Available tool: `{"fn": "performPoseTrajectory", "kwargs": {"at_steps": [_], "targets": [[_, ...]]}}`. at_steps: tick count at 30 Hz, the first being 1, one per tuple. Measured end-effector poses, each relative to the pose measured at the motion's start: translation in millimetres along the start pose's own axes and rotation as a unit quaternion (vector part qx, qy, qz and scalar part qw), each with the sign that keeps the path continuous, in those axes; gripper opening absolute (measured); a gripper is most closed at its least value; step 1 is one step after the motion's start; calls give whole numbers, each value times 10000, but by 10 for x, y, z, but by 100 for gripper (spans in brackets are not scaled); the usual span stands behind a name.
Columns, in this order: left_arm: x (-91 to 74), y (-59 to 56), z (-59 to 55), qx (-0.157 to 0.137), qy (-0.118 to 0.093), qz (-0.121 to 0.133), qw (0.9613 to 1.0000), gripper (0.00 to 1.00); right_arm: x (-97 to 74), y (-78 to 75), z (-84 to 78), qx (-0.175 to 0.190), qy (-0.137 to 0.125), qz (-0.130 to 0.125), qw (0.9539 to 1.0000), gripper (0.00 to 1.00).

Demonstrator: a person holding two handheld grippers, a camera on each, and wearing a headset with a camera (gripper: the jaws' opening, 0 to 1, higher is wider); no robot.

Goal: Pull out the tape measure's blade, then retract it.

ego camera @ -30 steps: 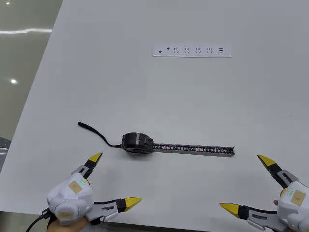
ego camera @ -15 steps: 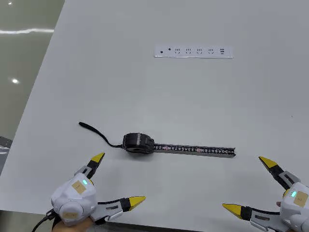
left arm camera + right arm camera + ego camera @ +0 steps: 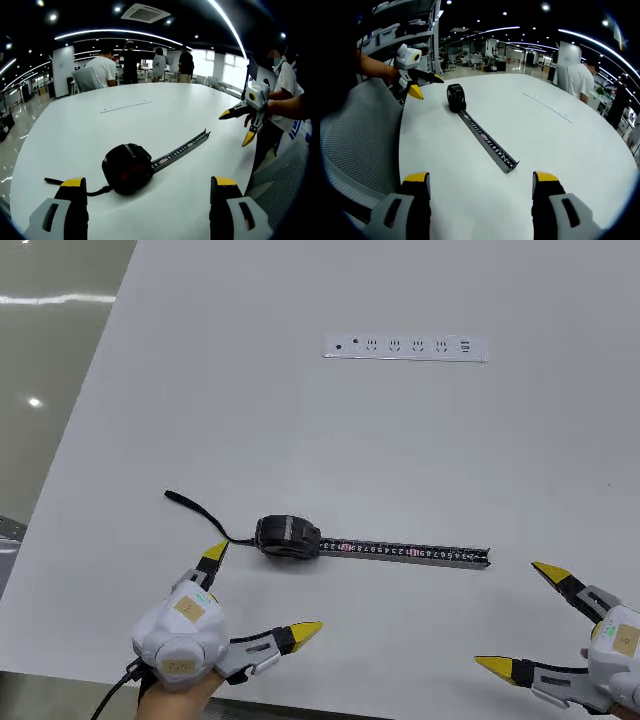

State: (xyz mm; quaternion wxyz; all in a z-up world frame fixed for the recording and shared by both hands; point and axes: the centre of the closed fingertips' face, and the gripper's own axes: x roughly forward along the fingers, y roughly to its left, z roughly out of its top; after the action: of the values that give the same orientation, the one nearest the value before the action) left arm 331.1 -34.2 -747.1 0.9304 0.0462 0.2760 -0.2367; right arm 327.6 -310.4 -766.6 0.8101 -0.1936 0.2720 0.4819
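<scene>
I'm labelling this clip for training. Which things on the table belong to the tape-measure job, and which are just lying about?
Job:
tape measure
its pulled-out blade
left hand-held gripper, open
right hand-held gripper, open

Lying about:
white power strip, beyond the tape measure

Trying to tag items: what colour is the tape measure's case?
Black case, clearest in the left gripper view.

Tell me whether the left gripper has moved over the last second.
Yes. The left gripper has edged forward, closer to the tape measure case.
</scene>
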Motion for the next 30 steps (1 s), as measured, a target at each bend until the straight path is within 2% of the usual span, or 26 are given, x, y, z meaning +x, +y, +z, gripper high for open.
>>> {"fn": "performPoseTrajectory", "kwargs": {"at_steps": [4,13,16,20,21,30], "targets": [[54,42,55,-126,-98,232,9996,100,36,-67,4,-169,11,132,9998,80],[134,122,-16,-432,-22,668,9968,100,156,-158,-20,-500,89,464,9976,67],[161,159,-22,-622,-53,860,9943,100,203,-185,-33,-601,124,579,9964,62],[202,198,0,-682,-134,1067,9919,100,269,-243,-55,-628,136,671,9957,57],[210,219,9,-778,-167,1169,9899,100,286,-258,-59,-667,147,707,9952,56],[345,253,15,-1062,-173,1453,9835,95,415,-383,-97,-740,243,847,9934,38]]}}
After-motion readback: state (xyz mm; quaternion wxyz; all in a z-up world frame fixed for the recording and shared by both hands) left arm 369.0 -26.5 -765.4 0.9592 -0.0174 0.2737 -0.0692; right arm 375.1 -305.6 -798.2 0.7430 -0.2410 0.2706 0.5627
